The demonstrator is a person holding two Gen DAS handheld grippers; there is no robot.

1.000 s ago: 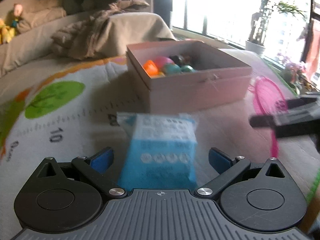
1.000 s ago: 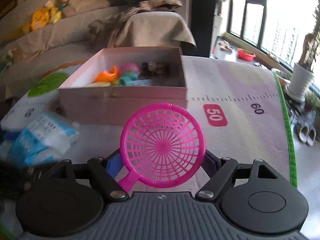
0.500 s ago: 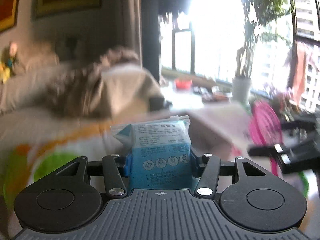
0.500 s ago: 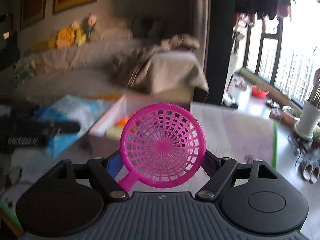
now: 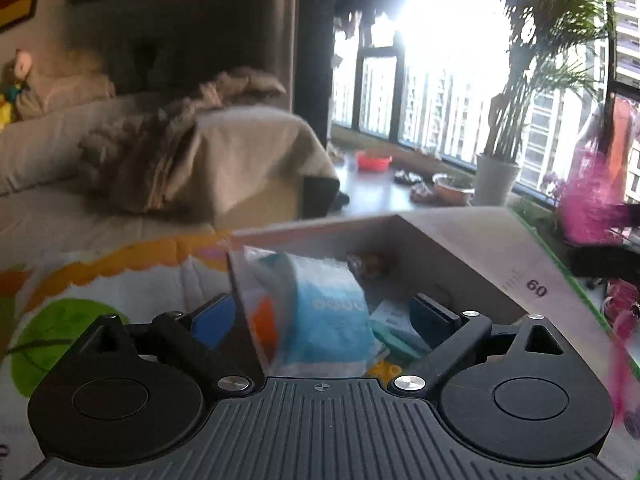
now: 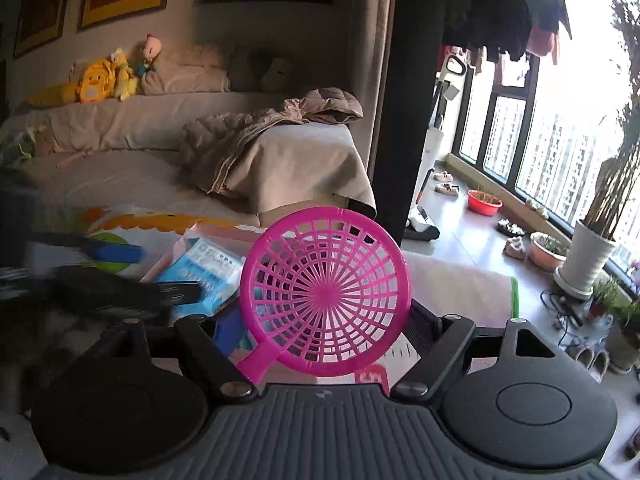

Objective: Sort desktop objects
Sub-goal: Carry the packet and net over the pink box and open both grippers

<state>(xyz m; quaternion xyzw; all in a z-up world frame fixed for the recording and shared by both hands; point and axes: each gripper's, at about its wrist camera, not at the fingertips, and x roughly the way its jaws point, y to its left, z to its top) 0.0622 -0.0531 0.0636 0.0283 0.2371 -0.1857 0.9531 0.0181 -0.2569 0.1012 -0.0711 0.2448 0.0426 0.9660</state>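
Two grippers are seen: the left gripper (image 5: 322, 312), jaws just opened wide, over a blue plastic packet (image 5: 328, 320) in the pink cardboard box (image 5: 452, 248); the right gripper (image 6: 324, 320) is clamped on a round pink plastic sieve (image 6: 326, 292).

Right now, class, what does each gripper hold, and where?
Right gripper holds the pink strainer by its bowl's sides. Left gripper, just opened, holds nothing.

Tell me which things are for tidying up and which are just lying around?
For the job: blue packet, pink box, pink strainer, left tongs, right tongs.
Lying about: jacket, yellow plush toy, red basin.
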